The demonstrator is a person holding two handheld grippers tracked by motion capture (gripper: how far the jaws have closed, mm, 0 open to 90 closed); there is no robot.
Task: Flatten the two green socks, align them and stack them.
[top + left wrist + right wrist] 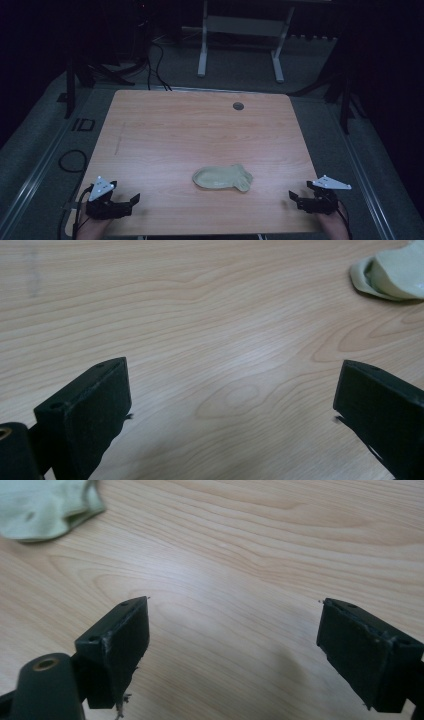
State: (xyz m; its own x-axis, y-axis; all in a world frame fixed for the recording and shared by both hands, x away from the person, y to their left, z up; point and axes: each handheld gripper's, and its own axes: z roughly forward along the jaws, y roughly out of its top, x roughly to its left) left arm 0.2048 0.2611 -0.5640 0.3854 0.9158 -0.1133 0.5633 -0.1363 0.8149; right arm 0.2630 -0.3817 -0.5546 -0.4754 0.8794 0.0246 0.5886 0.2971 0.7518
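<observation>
Status: a single pale green sock (pixel 223 178) lies flat on the wooden surface (pixel 200 130), near the front edge and about midway between the two tools. Its cuff opening faces the left tool, as the left gripper view shows (pixel 387 277); the toe end points toward the right tool (pixel 47 505).

Left tool (pixel 134 200): jaws spread wide, holding nothing, low at the front left corner, well apart from the sock. Right tool (pixel 292 195): jaws likewise spread and empty, at the front right corner, also well apart.

Assessment — the step in hand appears to be the reach toward the sock. Recommended: bring both tools inward together, kept low and level; address the cuff with the left and the toe with the right. Pinch cloth only at the edges — a bite taken too deep risks bunching both layers or dragging the sock across the surface.
</observation>
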